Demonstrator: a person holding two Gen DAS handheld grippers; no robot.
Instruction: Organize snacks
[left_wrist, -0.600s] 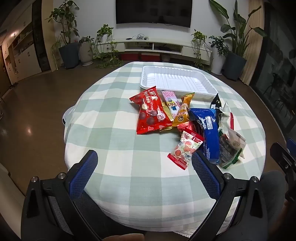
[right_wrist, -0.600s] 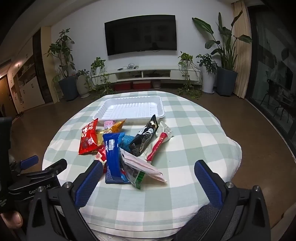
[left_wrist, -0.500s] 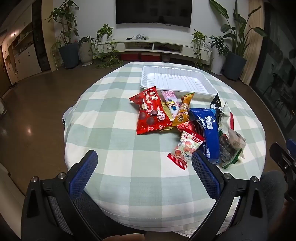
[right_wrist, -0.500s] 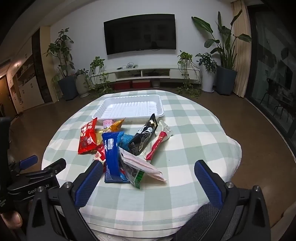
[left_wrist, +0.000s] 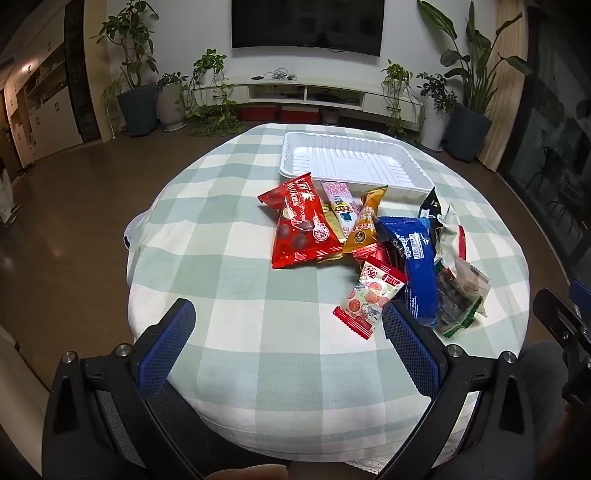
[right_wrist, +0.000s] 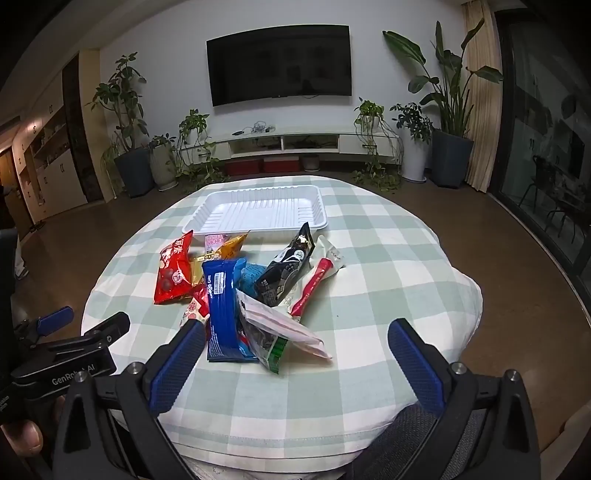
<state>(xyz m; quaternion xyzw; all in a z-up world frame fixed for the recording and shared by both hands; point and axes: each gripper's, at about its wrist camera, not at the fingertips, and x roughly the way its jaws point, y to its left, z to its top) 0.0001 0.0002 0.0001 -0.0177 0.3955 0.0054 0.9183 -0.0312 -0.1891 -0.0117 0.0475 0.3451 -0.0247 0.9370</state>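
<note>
From the left wrist, the wide-open, empty left gripper (left_wrist: 288, 341) should take the flowered packet (left_wrist: 369, 298) at one o'clock into the tray (left_wrist: 352, 164) at twelve; from the right wrist, the right gripper (right_wrist: 295, 363), equally spread and empty, should lift the top clear bag (right_wrist: 280, 332) first.

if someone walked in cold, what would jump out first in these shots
The heap of bright snack packets in the middle of the round checked table jumps out first, led by the big red bag on its left and the long blue pack. Just behind it sits an empty white tray. Both the left gripper and right gripper hover at the near edge, jaws wide, holding nothing.
</note>
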